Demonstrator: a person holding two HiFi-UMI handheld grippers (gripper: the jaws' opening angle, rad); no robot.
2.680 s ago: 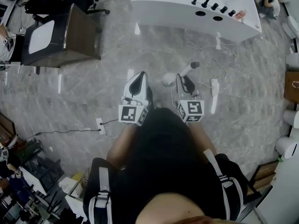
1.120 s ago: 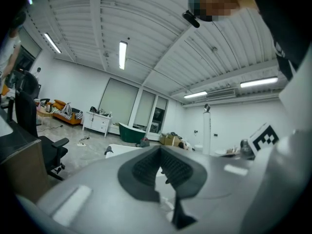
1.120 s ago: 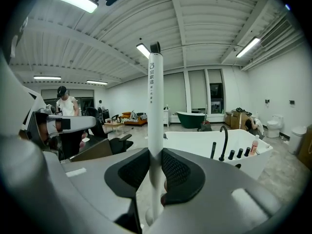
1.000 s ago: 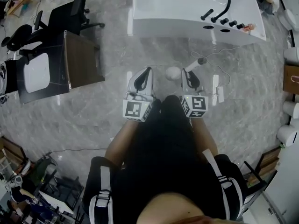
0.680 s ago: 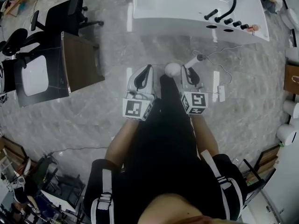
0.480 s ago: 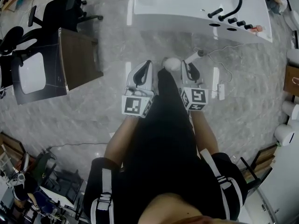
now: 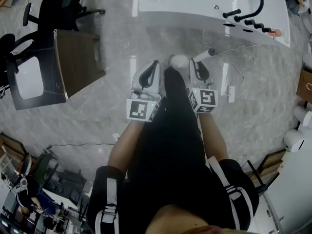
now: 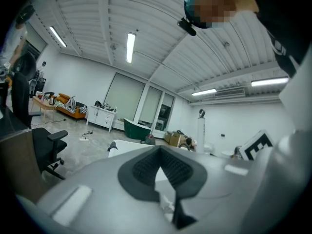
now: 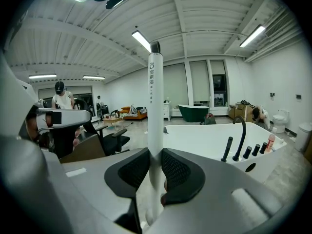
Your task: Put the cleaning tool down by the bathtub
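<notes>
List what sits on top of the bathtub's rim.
A black curved faucet, a black upright handle, three black knobs and a small pink bottle stand on the bathtub rim. The tub's inside is hidden behind its wall.

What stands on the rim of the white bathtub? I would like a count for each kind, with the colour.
Curved black spout: 1
Tall black handle: 1
Short black knobs: 3
Small pink bottle: 1
Total: 6

Open studio hall: freestanding bathtub [image 7: 195, 4], office chairs [image 7: 56, 4], strip-lit ceiling [image 9: 204, 28]
</notes>
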